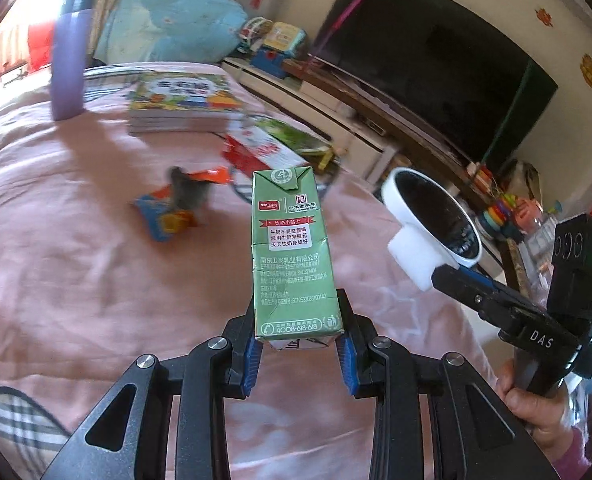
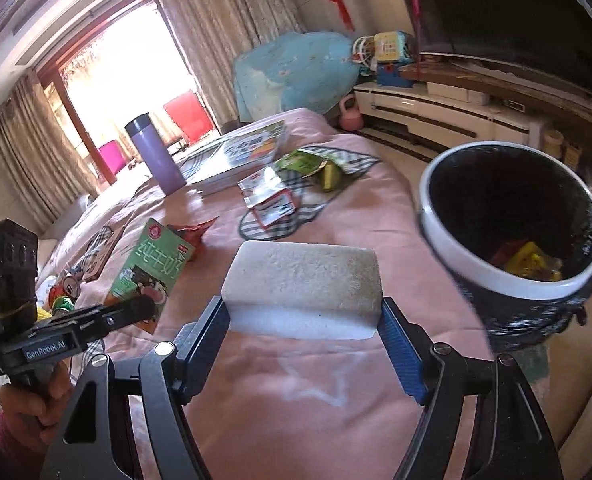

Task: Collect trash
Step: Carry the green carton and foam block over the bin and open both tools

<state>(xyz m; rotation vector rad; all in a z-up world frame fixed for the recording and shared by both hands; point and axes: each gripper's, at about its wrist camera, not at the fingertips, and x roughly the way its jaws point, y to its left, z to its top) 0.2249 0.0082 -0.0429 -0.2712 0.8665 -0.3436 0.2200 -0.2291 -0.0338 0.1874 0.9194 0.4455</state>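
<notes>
My left gripper (image 1: 299,344) is shut on a green milk carton (image 1: 292,252) and holds it upright above the pink bedspread (image 1: 76,260). The carton also shows in the right wrist view (image 2: 152,268). My right gripper (image 2: 301,328) is shut on a white foam block (image 2: 301,284); the block shows in the left wrist view (image 1: 413,260) too. A white-rimmed black trash bin (image 2: 507,220) stands beside the bed at the right, with yellow and red wrappers inside. It shows in the left wrist view (image 1: 435,216) behind the foam block.
On the bed lie snack wrappers (image 1: 172,208), a red-white packet (image 2: 270,200), a green wrapper (image 2: 307,162), a stack of books (image 1: 180,104) and a purple flask (image 2: 156,152). A TV (image 1: 435,60) on a low cabinet (image 2: 435,112) stands to the right.
</notes>
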